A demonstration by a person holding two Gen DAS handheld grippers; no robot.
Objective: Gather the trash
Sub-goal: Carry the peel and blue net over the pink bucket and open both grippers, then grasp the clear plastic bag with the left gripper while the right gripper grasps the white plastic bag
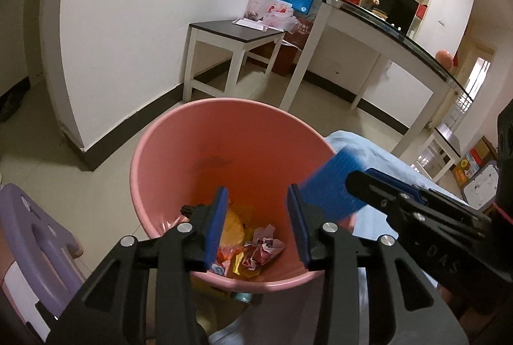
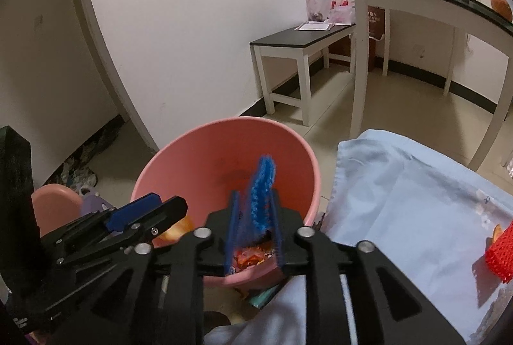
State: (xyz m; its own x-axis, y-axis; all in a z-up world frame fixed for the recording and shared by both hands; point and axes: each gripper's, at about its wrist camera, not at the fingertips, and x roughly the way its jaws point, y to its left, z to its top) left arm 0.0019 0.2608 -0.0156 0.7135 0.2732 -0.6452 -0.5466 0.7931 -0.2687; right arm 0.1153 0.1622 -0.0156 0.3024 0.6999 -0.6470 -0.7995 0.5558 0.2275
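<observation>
A pink bin stands on the floor with crumpled wrappers and a yellow piece at its bottom. My left gripper hangs over the bin's mouth, open, with nothing between its blue pads. From the right comes my right gripper with a blurred blue foam net at its tip. In the right wrist view the right gripper is over the bin, jaws apart. The blue net stands loosely between them, leaning on the right pad. The left gripper is beside it.
A light blue cloth covers the surface right of the bin, with a red foam net lying on it. A purple stool stands at the left. Beyond the bin are a dark-topped white bench and a glass-topped table.
</observation>
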